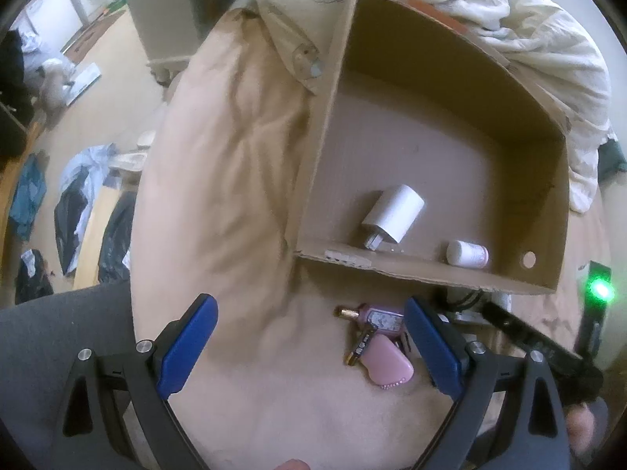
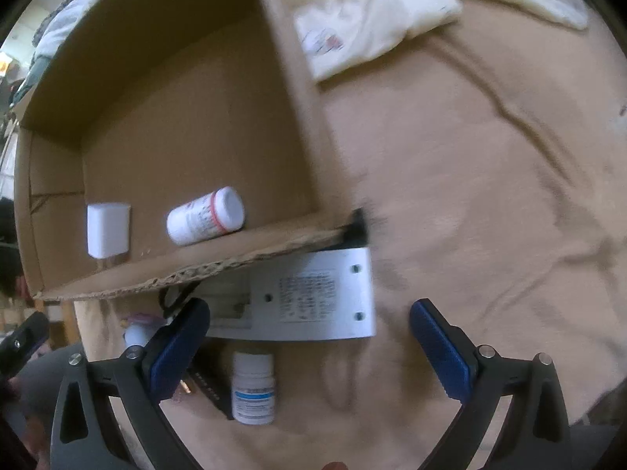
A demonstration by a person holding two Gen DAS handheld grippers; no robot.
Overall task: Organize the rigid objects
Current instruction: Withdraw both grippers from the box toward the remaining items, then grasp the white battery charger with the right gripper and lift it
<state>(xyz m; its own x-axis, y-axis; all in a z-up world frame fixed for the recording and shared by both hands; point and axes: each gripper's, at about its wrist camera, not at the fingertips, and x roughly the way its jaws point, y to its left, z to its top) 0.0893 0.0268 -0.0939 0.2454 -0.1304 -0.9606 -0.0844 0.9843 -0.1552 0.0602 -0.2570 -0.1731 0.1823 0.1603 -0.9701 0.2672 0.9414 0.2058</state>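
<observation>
A white plug adapter (image 1: 394, 215) and a white pill bottle (image 2: 205, 215) are seen lying inside the open brown cardboard box (image 1: 556, 211), near its front wall. Both the left gripper (image 1: 311, 346) and right gripper (image 2: 309, 346) are held wide apart, empty, above the beige bedsheet (image 1: 235, 156).

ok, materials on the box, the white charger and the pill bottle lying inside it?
Box: corrugated cardboard, matte brown; the torn front edge shows fluting.
Charger: looks like smooth hard white plastic, rounded corners, with metal prongs at one end.
Pill bottle: likely white plastic, slightly glossy, with a printed label.
</observation>
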